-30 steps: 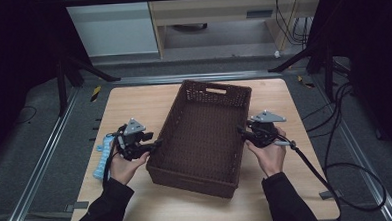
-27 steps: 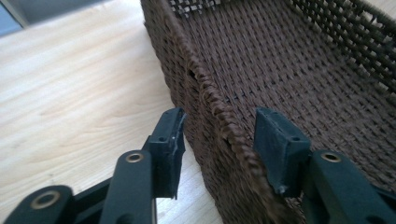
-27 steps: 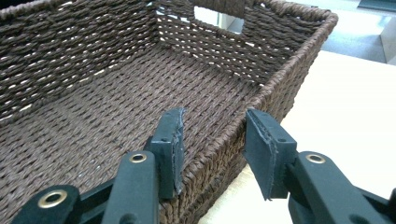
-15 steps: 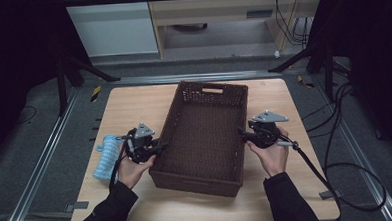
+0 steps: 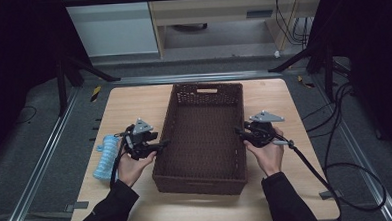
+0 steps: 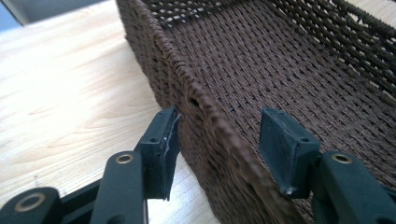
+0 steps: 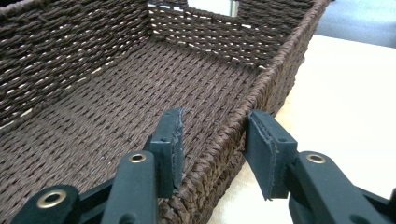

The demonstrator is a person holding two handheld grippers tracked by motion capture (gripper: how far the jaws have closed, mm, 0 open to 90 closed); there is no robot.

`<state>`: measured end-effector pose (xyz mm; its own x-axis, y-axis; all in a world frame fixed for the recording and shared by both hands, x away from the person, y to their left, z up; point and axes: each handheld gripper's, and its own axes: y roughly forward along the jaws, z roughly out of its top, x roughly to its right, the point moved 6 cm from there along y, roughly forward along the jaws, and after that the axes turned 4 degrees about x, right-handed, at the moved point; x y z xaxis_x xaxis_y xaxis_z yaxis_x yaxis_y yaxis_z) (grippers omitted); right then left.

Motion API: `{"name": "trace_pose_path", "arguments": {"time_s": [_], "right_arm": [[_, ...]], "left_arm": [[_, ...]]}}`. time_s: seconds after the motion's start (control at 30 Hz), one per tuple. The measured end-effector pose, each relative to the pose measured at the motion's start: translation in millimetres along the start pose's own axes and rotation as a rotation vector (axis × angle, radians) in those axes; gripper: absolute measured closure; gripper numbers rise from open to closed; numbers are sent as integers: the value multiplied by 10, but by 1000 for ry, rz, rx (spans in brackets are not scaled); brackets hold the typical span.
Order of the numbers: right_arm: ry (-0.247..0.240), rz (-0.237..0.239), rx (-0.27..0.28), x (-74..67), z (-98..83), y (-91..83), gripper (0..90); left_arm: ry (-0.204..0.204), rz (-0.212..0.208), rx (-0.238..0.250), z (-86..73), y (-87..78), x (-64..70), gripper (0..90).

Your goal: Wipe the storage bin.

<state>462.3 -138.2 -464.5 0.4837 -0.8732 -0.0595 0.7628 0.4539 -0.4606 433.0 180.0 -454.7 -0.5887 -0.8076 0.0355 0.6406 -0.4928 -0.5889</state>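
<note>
Here both pairs of jaws straddle the long walls of the basket (image 5: 200, 135). The left gripper (image 5: 153, 146) has just been opening; its jaws stand apart with the left wall between them, the outer pad (image 6: 163, 149) close against the weave, the inner pad clear of it. The right gripper (image 5: 245, 134) has just been closing; its jaws bracket the right rim, the inner pad (image 7: 170, 144) touching or nearly touching, the outer one apart, so no firm clamp shows. The basket sits empty in the middle of the bench (image 5: 133, 103), roughly square to it. Judged from this, the positioning seems largely done, with release and withdrawal remaining. A blue roll (image 5: 105, 157) lies at the near left, outside the basket.
</note>
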Motion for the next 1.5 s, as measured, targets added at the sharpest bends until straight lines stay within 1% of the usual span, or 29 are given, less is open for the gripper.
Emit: {"name": "trace_pose_path", "arguments": {"time_s": [0.07,0.13,0.2,0.3,0.37,0.43,0.5,0.57,0.67,0.7,0.73,0.83,0.93,1.23,1.33,1.37,1.43,1.5], "right_arm": [[-1,6,1,7,10,21,586],[-3,13,-3,18,19,23,578],[6,22,-6,23,32,-1,564],[-1,16,4,43,75,-88,546],[-2,10,-4,65,84,-133,519],[6,16,-12,71,73,-150,517],[11,22,-17,59,55,-143,514],[8,27,-27,40,36,-125,514],[-9,25,-41,21,-4,-89,505],[-13,24,-42,17,-14,-78,517],[-6,28,-51,8,-27,-73,523],[-8,33,-67,-4,-58,-53,524],[-15,33,-74,-10,-77,-42,529],[0,33,-82,-5,-99,-39,557],[6,27,-83,-5,-100,-42,576],[8,22,-81,-4,-100,-43,589],[11,14,-75,1,-99,-44,604],[15,8,-72,2,-97,-44,620]], "left_arm": [[2,-9,-18,-17,53,3,469],[6,-14,-35,-46,100,19,505],[-9,-21,-31,-60,112,40,542],[-11,-10,-35,-65,100,55,572],[-6,-1,-40,-72,87,73,582],[-10,6,-38,-84,73,112,581],[0,10,-40,-97,55,149,576],[0,12,-39,-107,44,182,571],[-10,14,-31,-120,34,212,566],[-14,15,-30,-123,31,221,564],[-11,15,-32,-127,27,228,563],[-15,19,-28,-131,25,258,561],[-14,21,-28,-135,22,267,560],[-24,21,-21,-136,21,280,560],[-30,14,-21,-133,21,272,548],[-17,10,-24,-131,17,269,524],[-10,6,-22,-123,7,266,477],[2,10,1,-88,-24,255,424]]}}
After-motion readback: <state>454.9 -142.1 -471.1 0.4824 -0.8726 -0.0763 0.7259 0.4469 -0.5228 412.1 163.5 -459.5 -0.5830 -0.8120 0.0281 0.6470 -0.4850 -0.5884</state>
